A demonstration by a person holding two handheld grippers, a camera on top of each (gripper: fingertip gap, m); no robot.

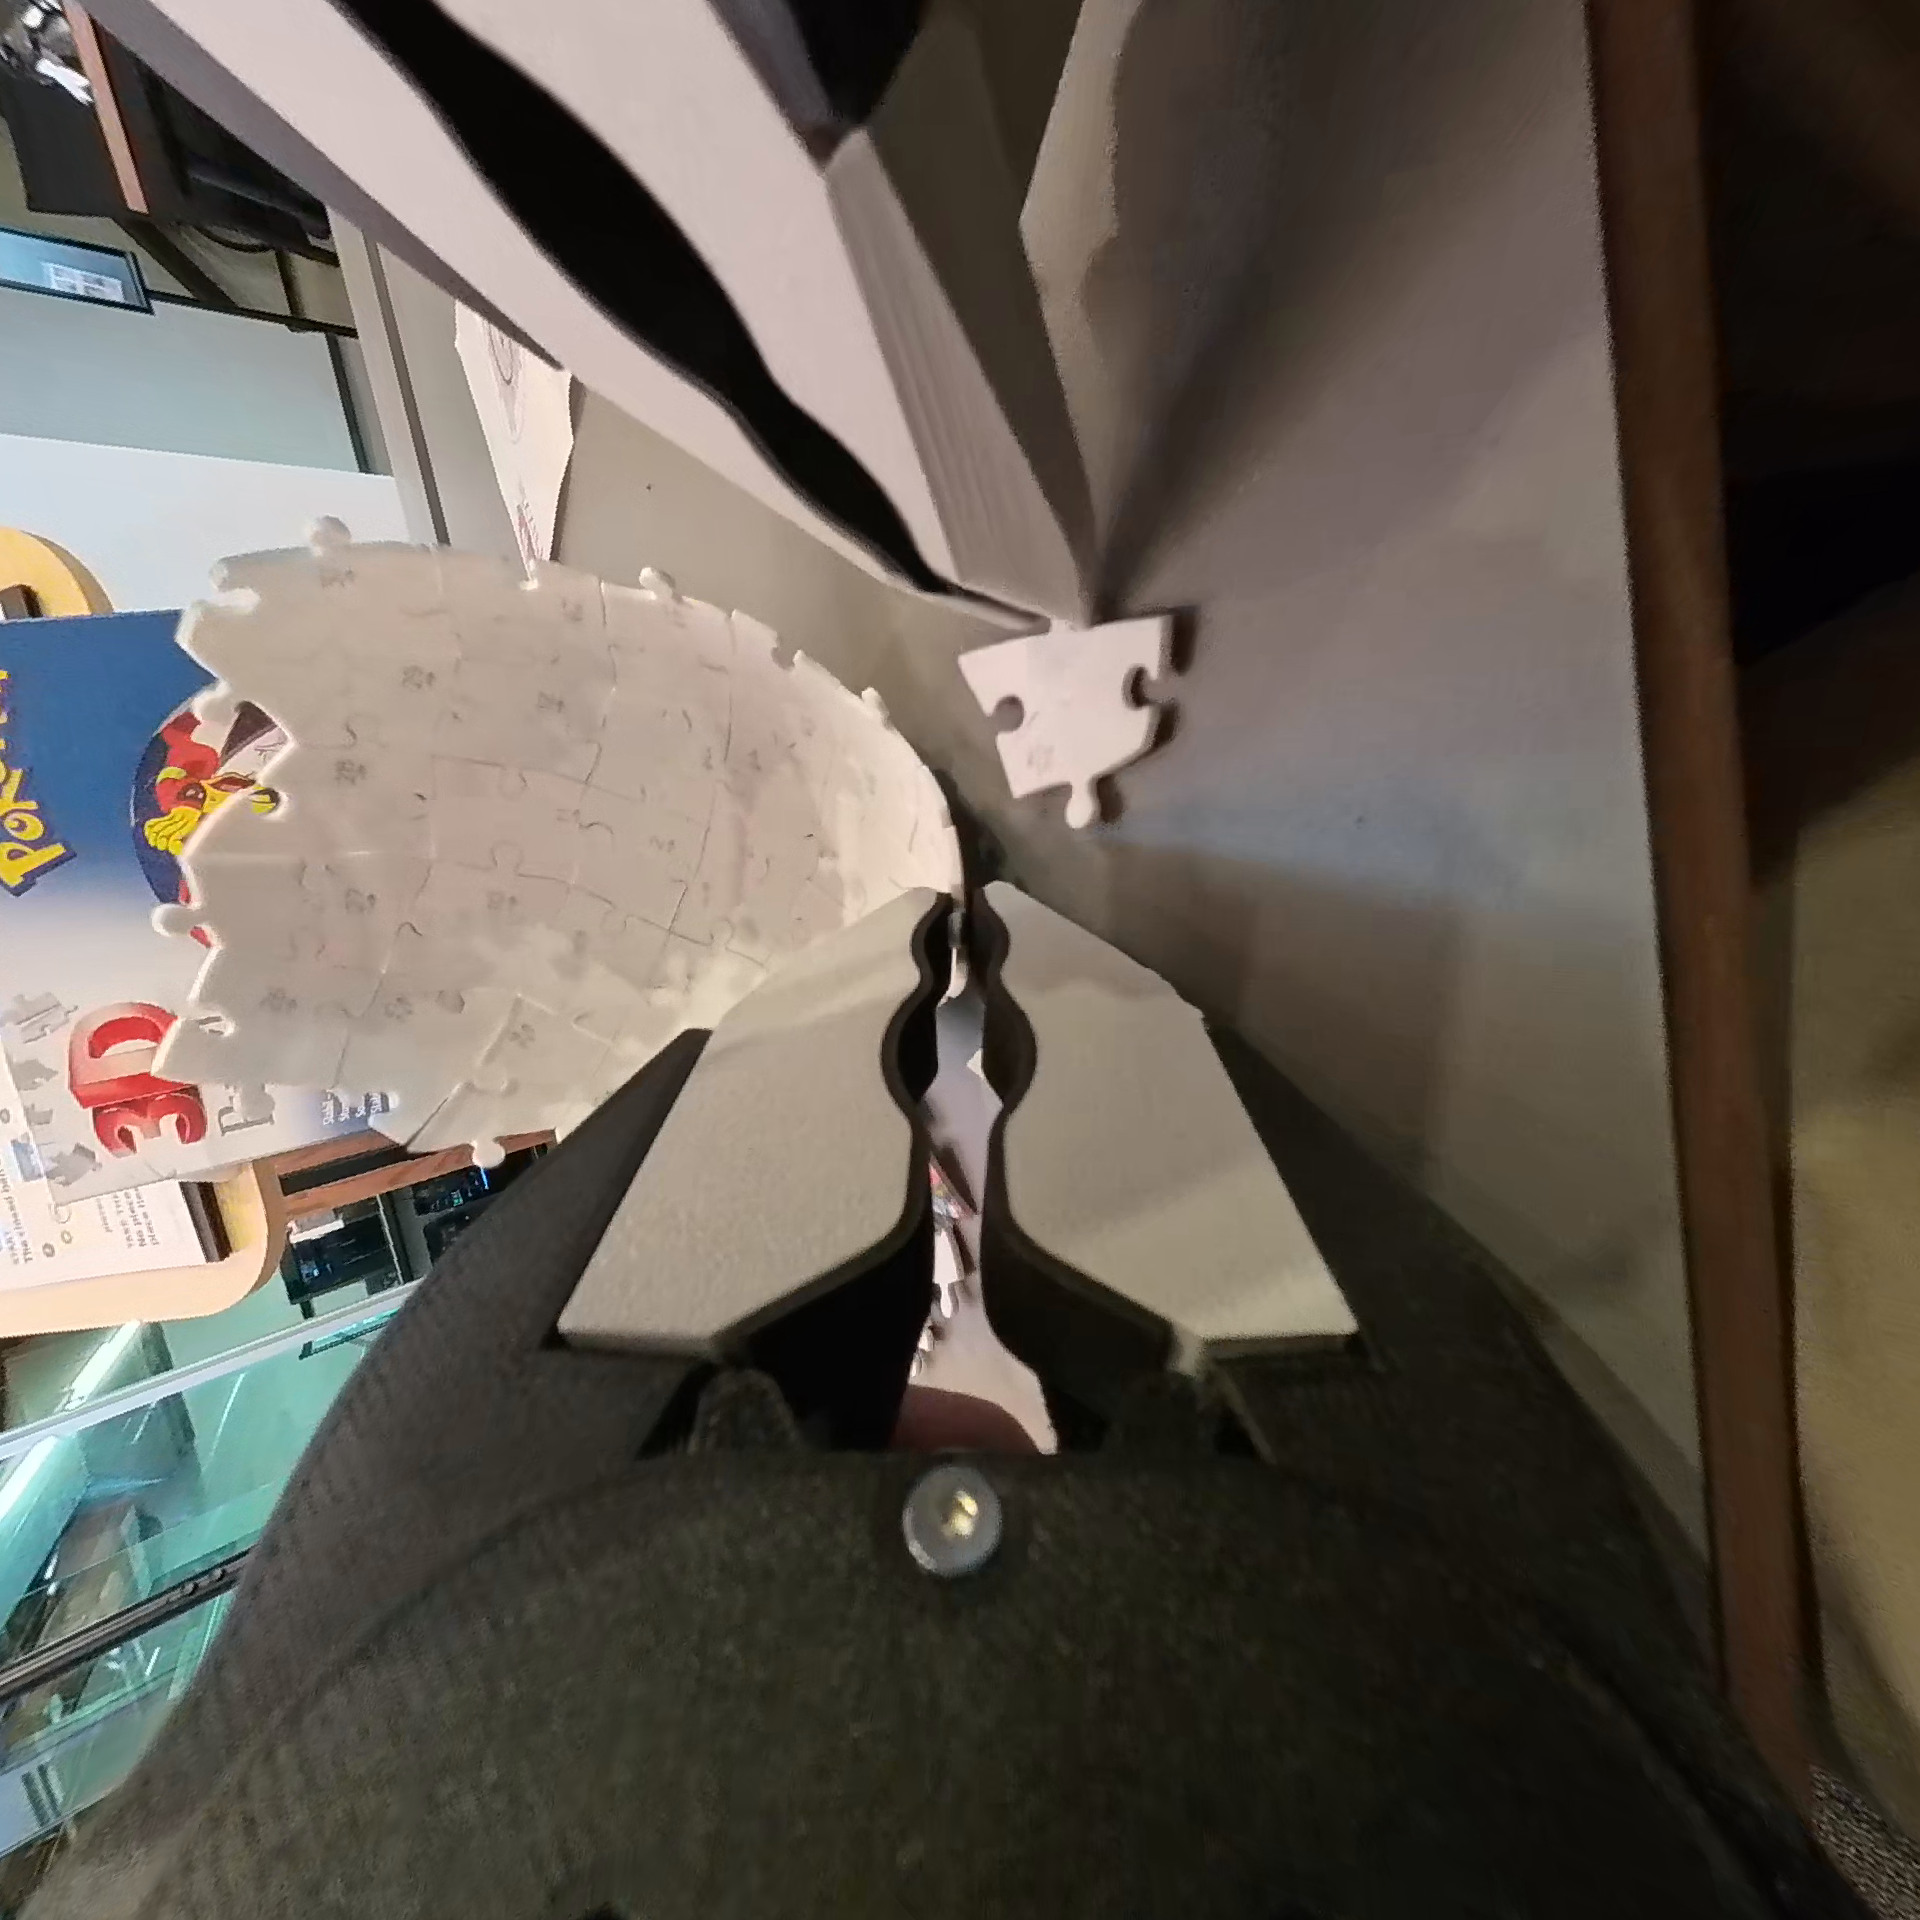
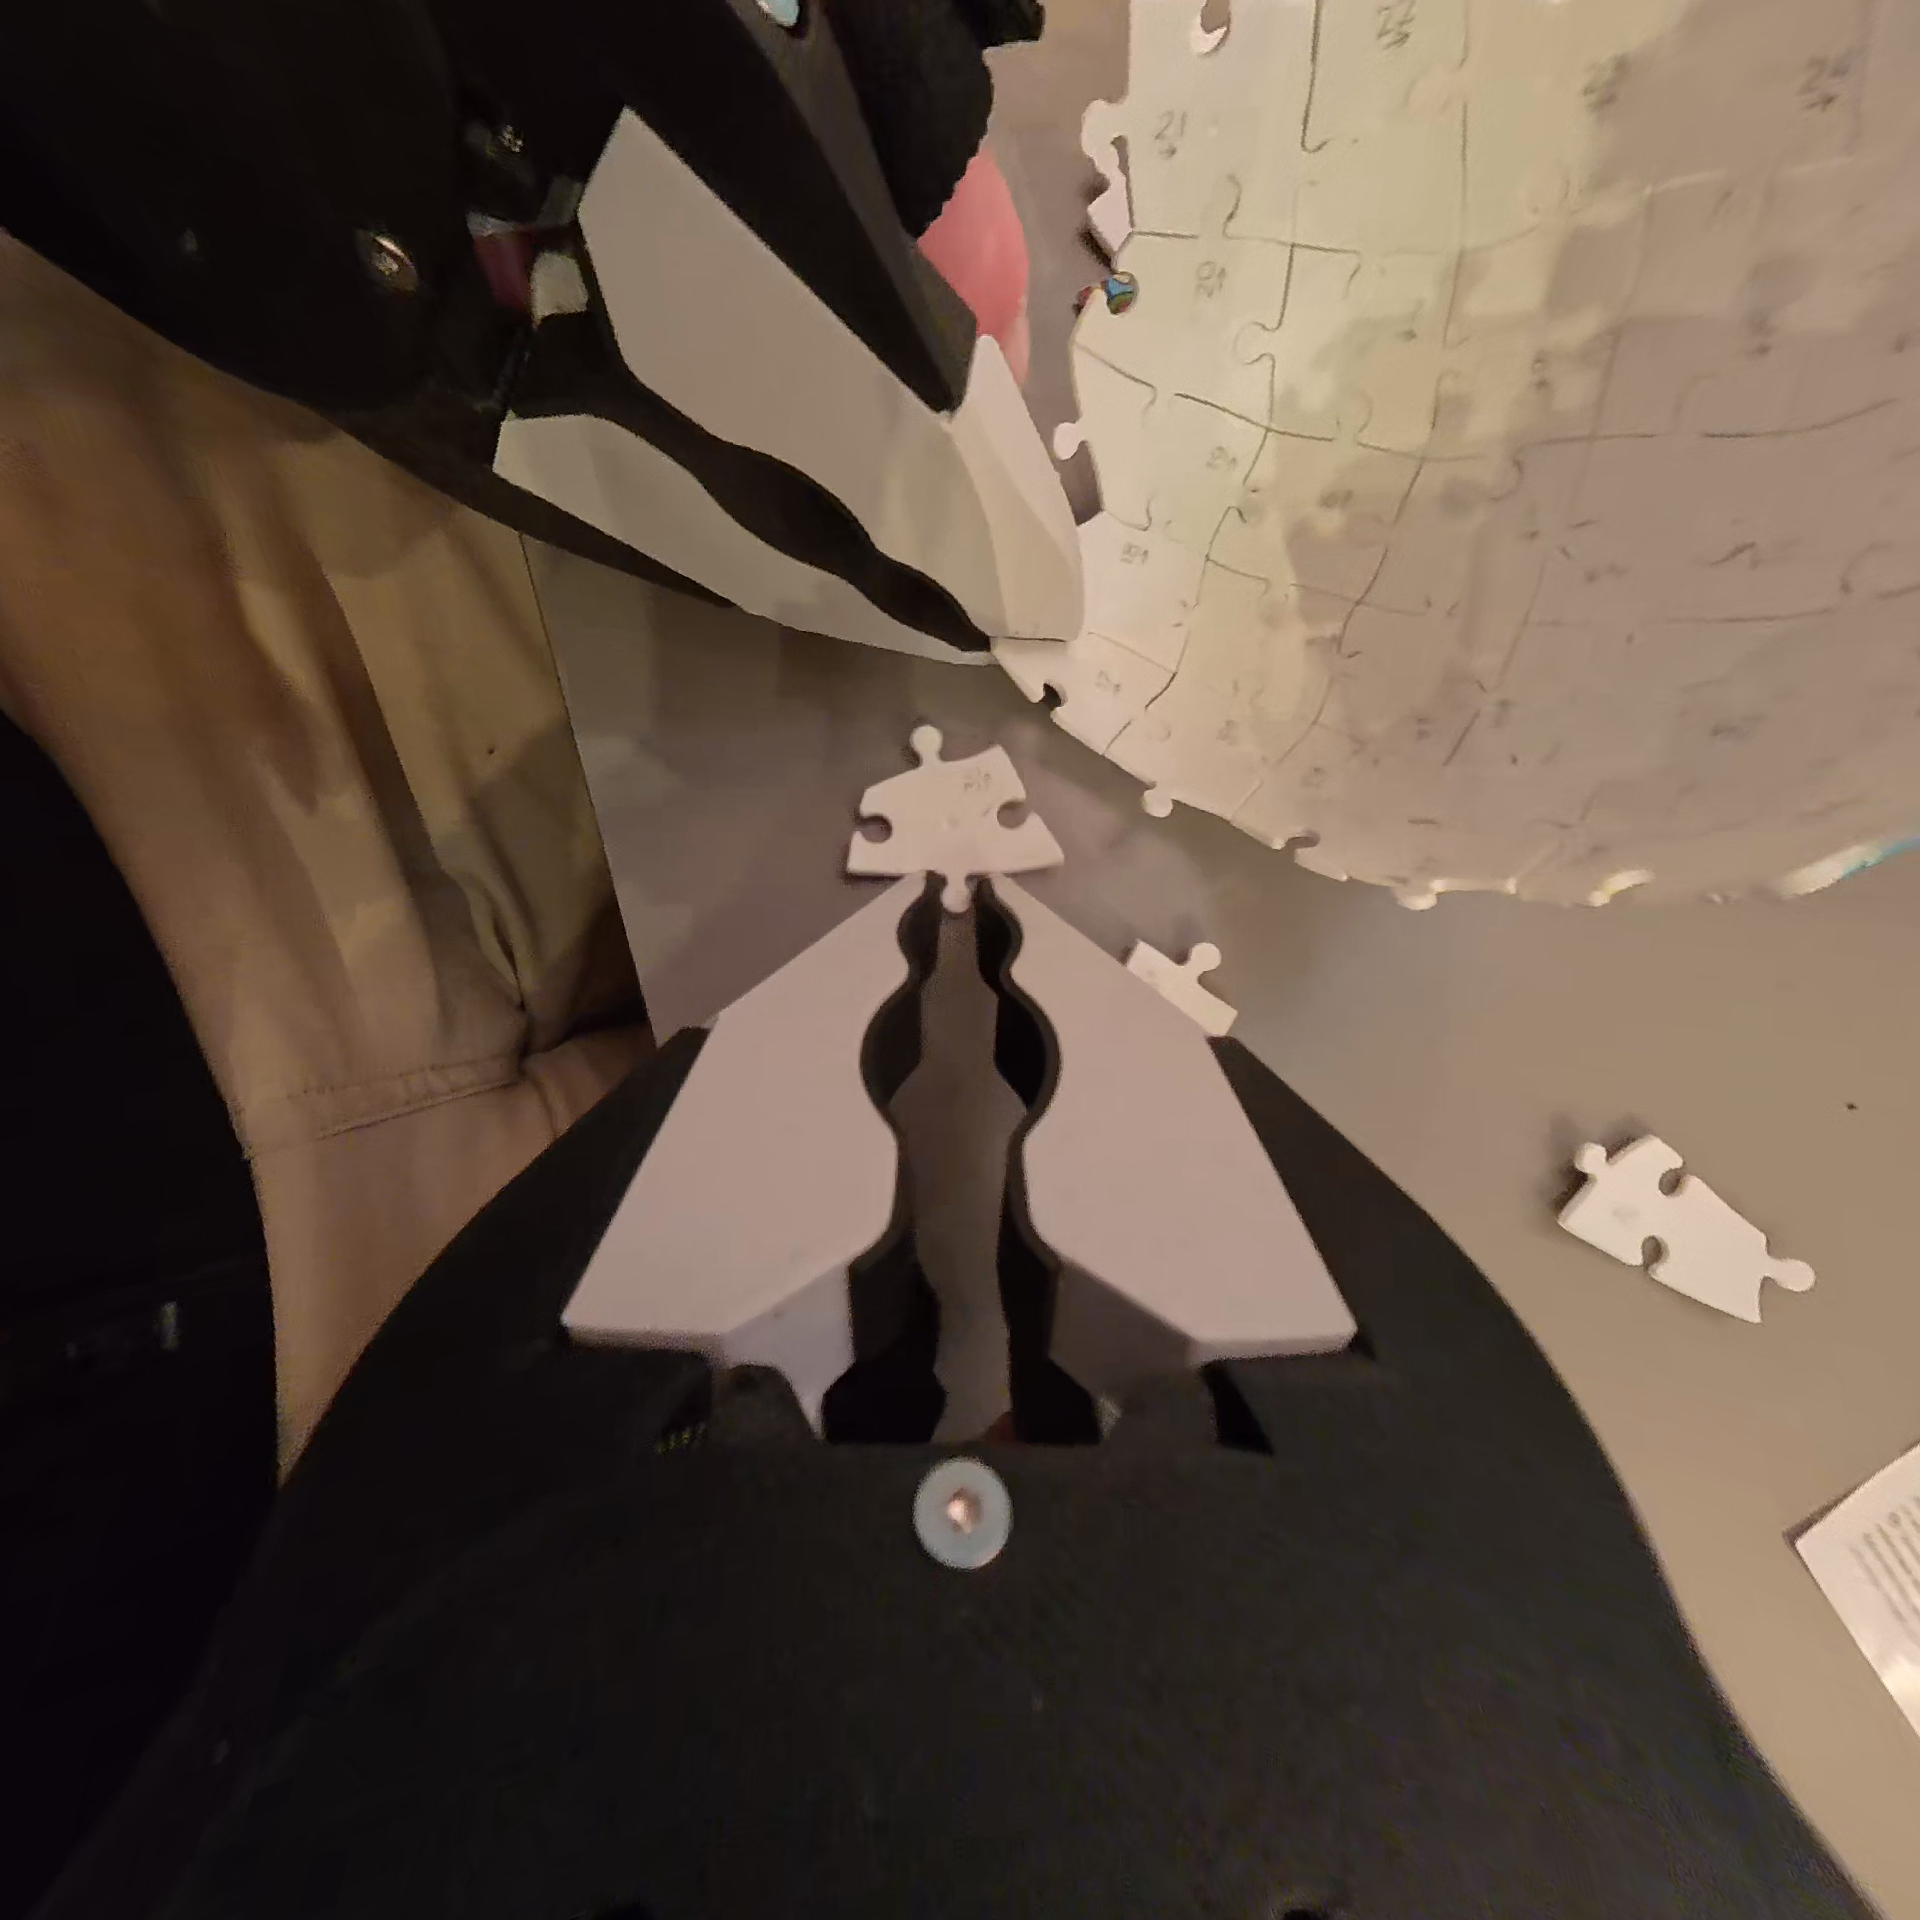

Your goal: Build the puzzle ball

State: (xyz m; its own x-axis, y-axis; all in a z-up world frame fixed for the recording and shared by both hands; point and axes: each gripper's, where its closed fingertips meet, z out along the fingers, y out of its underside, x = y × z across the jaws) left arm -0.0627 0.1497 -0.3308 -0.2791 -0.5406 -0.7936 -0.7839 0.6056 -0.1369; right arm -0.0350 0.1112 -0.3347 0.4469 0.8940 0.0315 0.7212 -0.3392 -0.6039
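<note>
The half-built puzzle ball (image 2: 1507,468) (white, numbered backs showing) hangs above the grey desk (image 2: 1351,1091), the left claw (image 1: 961,940) clamped on its rim. The right claw (image 2: 958,891) pinches the tab of a loose piece (image 2: 951,816). Next, I judge: align that piece's tabs with the jagged rim.

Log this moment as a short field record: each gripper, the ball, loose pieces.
left gripper: shut on the rim of the partly built puzzle ball, held up
right gripper: shut on the tab of a single white puzzle piece
loose pieces: two white ones on the grey table
ball state: unfinished, jagged open edge
</note>
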